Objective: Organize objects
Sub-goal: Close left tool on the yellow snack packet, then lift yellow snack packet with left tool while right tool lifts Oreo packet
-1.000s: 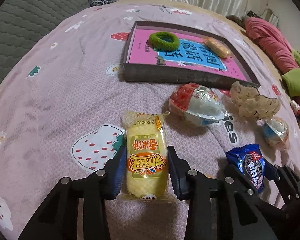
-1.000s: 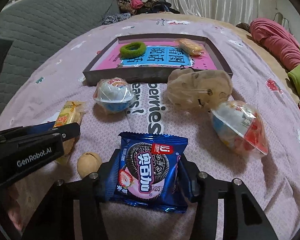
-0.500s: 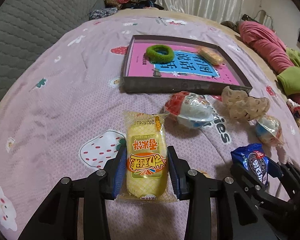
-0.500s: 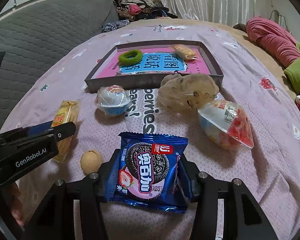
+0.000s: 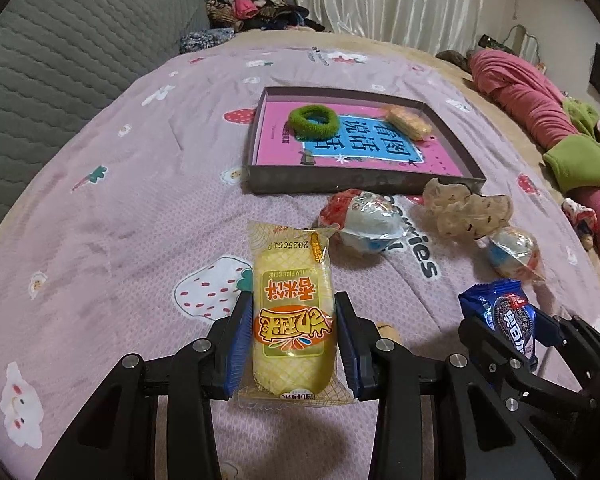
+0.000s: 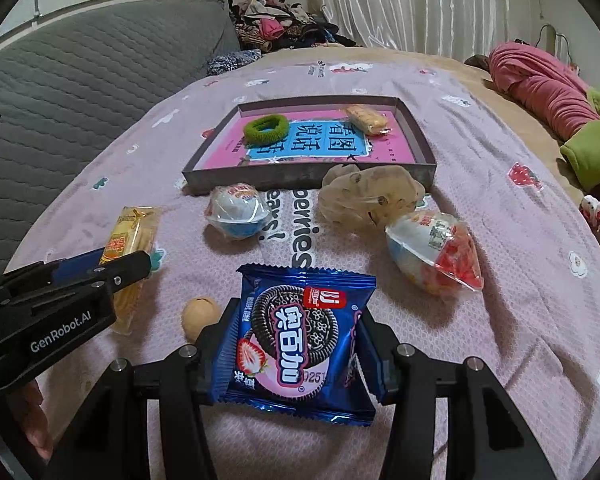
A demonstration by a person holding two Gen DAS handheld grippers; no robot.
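Observation:
My left gripper (image 5: 294,340) is shut on a yellow rice-cake packet (image 5: 292,312) and holds it above the pink bedspread. My right gripper (image 6: 296,348) is shut on a blue Oreo packet (image 6: 300,340), also lifted; it shows in the left wrist view (image 5: 500,316) too. Ahead lies a shallow brown box tray (image 5: 364,182) lined with a pink book, holding a green hair tie (image 5: 314,122) and a small orange snack packet (image 5: 408,122). The left gripper (image 6: 100,272) with its yellow packet (image 6: 130,240) shows at the left of the right wrist view.
Before the tray lie two wrapped toy eggs (image 6: 238,212) (image 6: 436,252) and a beige plush lump (image 6: 368,200). A small tan ball (image 6: 198,314) lies near my right gripper. A grey quilted headboard (image 6: 80,92) is at left; pink and green clothes (image 6: 548,92) at right.
Both grippers have risen and drawn back with their packets; the tray and loose items look farther away. Both grips are unchanged.

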